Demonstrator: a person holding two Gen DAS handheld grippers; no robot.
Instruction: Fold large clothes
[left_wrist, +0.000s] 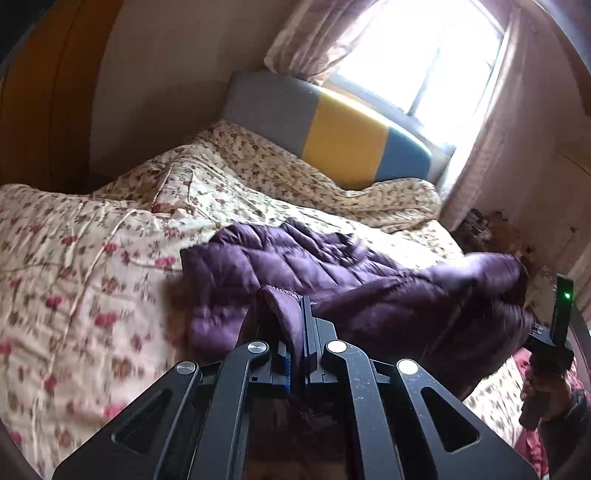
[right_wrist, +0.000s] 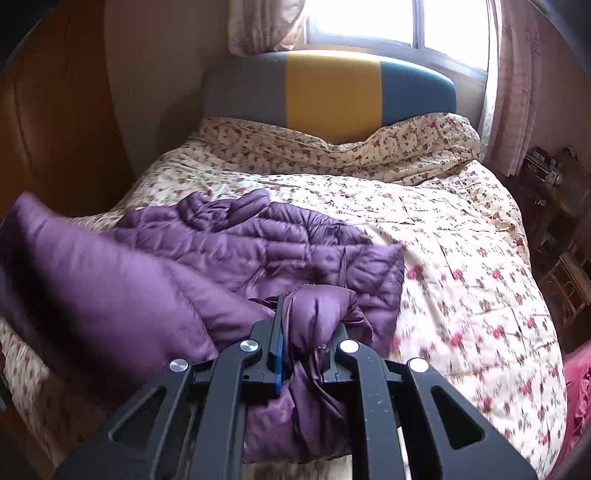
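Both grippers pinch the near edge of the purple quilted jacket (right_wrist: 229, 240) on the floral bed (right_wrist: 461, 258): left gripper (left_wrist: 295, 328), right gripper (right_wrist: 306, 332). Probably mid-fold; next, carry that edge far and lay it flat.

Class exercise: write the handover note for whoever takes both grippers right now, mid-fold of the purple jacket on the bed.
Left gripper: shut on a thin edge of the purple quilted jacket.
Right gripper: shut on a thick bunch of that jacket.
Jacket: far part lies on the floral quilt; near edge is lifted between both grippers.
Done: both near corners gripped.
Left: carry the edge over, lay it flat, finish folding.
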